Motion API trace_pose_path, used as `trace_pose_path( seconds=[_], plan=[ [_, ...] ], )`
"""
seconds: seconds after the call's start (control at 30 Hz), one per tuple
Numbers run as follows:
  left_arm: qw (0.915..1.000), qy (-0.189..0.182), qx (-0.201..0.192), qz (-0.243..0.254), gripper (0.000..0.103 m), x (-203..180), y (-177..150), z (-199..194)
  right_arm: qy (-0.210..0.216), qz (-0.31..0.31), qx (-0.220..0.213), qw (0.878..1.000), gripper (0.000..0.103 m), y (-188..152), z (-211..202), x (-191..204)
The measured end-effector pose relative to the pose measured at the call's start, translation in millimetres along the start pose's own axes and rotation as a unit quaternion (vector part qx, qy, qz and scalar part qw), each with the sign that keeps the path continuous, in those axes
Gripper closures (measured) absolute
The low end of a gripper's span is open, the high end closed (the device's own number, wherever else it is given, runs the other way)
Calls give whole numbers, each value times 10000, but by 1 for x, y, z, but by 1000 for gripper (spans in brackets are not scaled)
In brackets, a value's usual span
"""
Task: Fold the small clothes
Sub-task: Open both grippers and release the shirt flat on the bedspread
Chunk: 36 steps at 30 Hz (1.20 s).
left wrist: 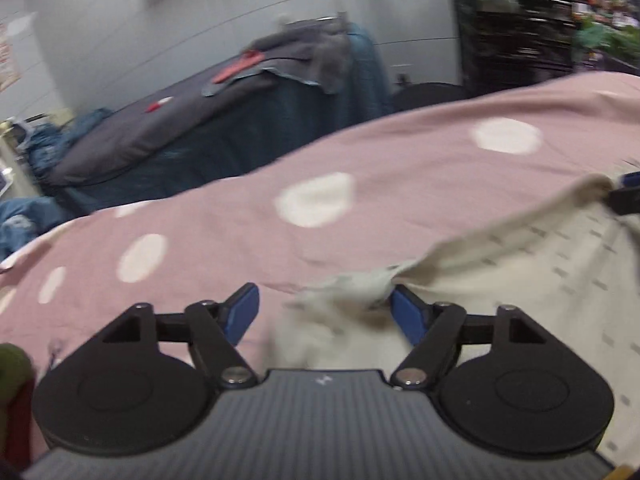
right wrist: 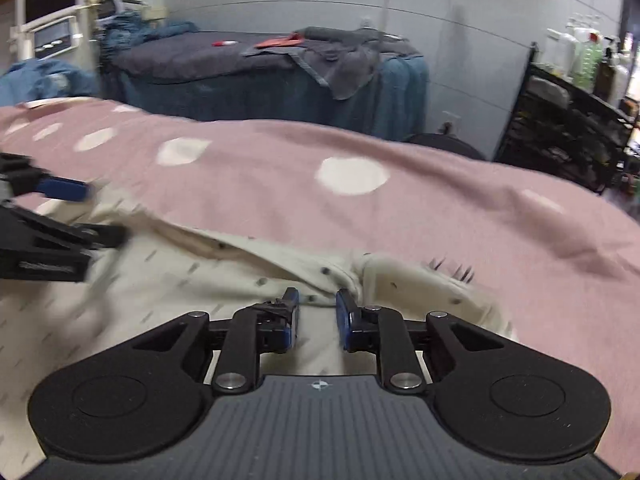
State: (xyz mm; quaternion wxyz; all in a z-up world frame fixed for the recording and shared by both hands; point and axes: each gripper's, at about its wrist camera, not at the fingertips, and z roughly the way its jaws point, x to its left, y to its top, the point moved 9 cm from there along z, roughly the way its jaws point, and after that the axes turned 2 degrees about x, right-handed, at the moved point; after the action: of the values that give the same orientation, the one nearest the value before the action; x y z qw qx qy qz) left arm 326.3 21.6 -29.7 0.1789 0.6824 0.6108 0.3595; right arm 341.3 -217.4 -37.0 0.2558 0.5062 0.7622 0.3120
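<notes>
Cream garment (left wrist: 520, 272), small dash print, lies spread on the pink dotted bedcover (left wrist: 360, 168), towards the near edge; far hem rumpled, not flat yet.

Left to right:

Left gripper (left wrist: 324, 312): jaws wide apart, nothing clamped. A bunched corner of the garment sits between the blue pads, touching or just beside the right pad (left wrist: 408, 316), loose. Prob. placed there to take that corner or having let it go — can't tell which from this. Frame is blurry.

Middle: fabric runs w/ a raised ridge between the two grippers, so the far edge looks pulled up along one line, which suits a fold across the width.

Right gripper (right wrist: 318, 312): jaws part-closed, narrow gap, cloth right under and between the pads. Can't tell if pads actually pinch it; the seam fold w/ dark dots (right wrist: 320, 276) bunches just ahead of the tips. It's at the other end of the same edge, presumably so both ends lift together.

Bkgd: dark-covered table (right wrist: 240, 64) w/ grey cloth, black wire rack (right wrist: 560, 120) at right. Not involved.
</notes>
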Motion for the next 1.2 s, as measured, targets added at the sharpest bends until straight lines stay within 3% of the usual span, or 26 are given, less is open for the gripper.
trace_pose_path(
  seconds=[0.1, 0.17, 0.27, 0.33, 0.43, 0.53, 0.67, 0.8, 0.93, 0.97, 1.0, 1.07, 1.2],
  plan=[
    [9987, 17, -39, -503, 22, 30, 6, -5, -422, 455, -142, 9980, 28, 17, 6, -27],
    [9970, -226, -110, -729, 18, 41, 2, -16, -418, 550, -252, 9973, 28, 19, -2, -30],
    [9956, -429, -85, -825, 14, 46, -13, -37, -360, 410, -787, 9954, 28, 17, -35, -24],
    [9932, -706, -31, -924, 13, 41, -28, -56, -223, 613, -900, 9938, 22, 12, -54, -25],
    [9858, -1393, -63, -935, 12, 20, -54, -94, 225, 1206, -779, 9894, 14, -7, -83, -23],
    [9832, -1779, -87, -402, 6, -13, -88, -128, 679, 1580, -561, 9835, 14, -33, -114, -12],
    [9910, -1293, 307, -164, 6, -17, -132, -127, 1185, 1409, -295, 9825, 14, -77, -144, 17],
    [9936, -693, 631, -631, 6, 27, -159, -119, 514, 1087, 205, 9925, 15, -134, -157, 10],
    [9888, -188, 571, -1364, 6, 80, -166, -131, 244, 958, -139, 9950, 13, -151, -197, -6],
    [9876, -98, 499, -1484, 6, 87, -165, -140, 212, 897, -281, 9953, 5, -152, -209, -7],
    [9871, -115, 426, -1537, 6, 88, -162, -149, 241, 911, -407, 9947, 0, -154, -220, -8],
    [9888, -367, 303, -1413, 2, 73, -153, -167, 334, 974, -581, 9930, 0, -158, -239, -8],
    [9890, -1293, 174, -700, 0, -7, -138, -206, -51, 924, -727, 9930, 0, -166, -267, -17]
  ],
)
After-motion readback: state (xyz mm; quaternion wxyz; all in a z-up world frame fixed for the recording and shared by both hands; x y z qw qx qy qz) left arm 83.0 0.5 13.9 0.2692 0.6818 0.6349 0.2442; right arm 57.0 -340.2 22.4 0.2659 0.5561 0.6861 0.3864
